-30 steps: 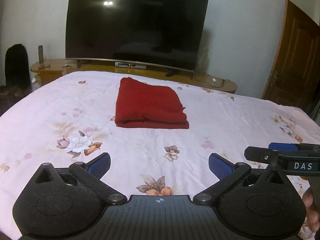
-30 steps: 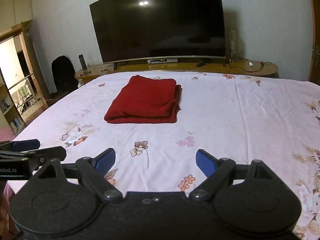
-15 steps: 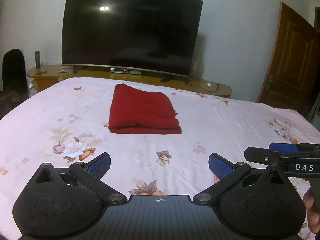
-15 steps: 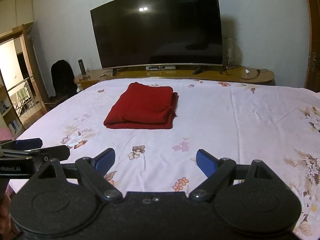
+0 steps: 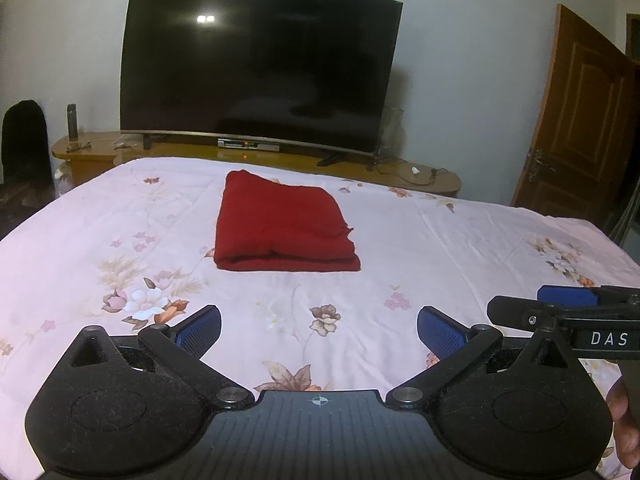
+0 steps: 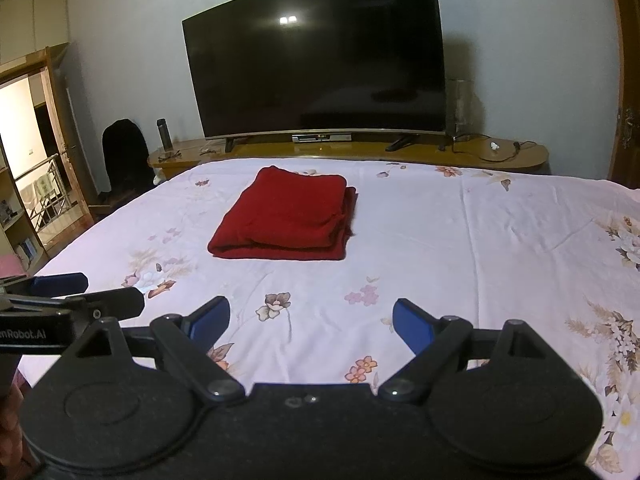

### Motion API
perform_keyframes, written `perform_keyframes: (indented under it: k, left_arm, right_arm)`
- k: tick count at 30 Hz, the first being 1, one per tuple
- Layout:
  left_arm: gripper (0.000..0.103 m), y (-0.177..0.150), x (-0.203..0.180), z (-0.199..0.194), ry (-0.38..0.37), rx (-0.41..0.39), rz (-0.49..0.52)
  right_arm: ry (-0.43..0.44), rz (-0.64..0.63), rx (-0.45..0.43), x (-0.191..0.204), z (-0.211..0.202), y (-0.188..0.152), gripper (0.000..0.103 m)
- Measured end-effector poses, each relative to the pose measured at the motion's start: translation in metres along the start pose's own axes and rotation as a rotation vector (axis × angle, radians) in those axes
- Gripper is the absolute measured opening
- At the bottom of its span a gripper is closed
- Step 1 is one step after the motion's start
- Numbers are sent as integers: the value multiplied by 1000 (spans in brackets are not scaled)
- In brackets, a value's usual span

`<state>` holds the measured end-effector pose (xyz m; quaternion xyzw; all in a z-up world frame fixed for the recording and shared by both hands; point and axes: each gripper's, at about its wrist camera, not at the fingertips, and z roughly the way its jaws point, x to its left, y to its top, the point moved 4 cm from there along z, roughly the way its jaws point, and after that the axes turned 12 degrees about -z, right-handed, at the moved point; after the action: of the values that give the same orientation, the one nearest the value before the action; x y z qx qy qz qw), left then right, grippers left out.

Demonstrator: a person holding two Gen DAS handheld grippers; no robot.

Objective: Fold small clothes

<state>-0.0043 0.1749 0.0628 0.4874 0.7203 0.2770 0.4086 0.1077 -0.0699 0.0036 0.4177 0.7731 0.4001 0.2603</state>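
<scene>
Cloth first: the red garment (image 5: 282, 228) lies folded into a thick rectangle on the floral bedsheet (image 5: 460, 248), toward the far half of the bed, just short of the wooden TV stand (image 5: 420, 176) and the big dark television (image 5: 260, 68). It sits well apart from both my tools, with a bare stretch of sheet between.

From my left gripper (image 5: 319, 326) the garment is straight ahead and a touch left of centre; its fingers are spread wide with nothing between them. From my right gripper (image 6: 310, 320) the garment (image 6: 286, 214) lies ahead and off to the left, and those fingers also stand apart and empty. So I judge the left gripper is the one lined up with it, though neither is clearly closer. In the right view the left tool shows at my near left (image 6: 60, 300), the two side by side at the near edge of the bed.

The rectangle's long axis seems to run near-to-far, with the rounded fold edge facing me and looser layered edges on its right side. It looks fully folded to me, so any coming reach would go forward and slightly left, meeting that near fold first.
</scene>
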Motion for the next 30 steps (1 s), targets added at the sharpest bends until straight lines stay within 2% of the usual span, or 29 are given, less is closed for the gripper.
perform_keyframes:
  k: [30]
  left_arm:
    - [103, 0, -16, 4, 1, 0, 22]
  right_arm:
    - [12, -10, -2, -10, -3, 1, 89]
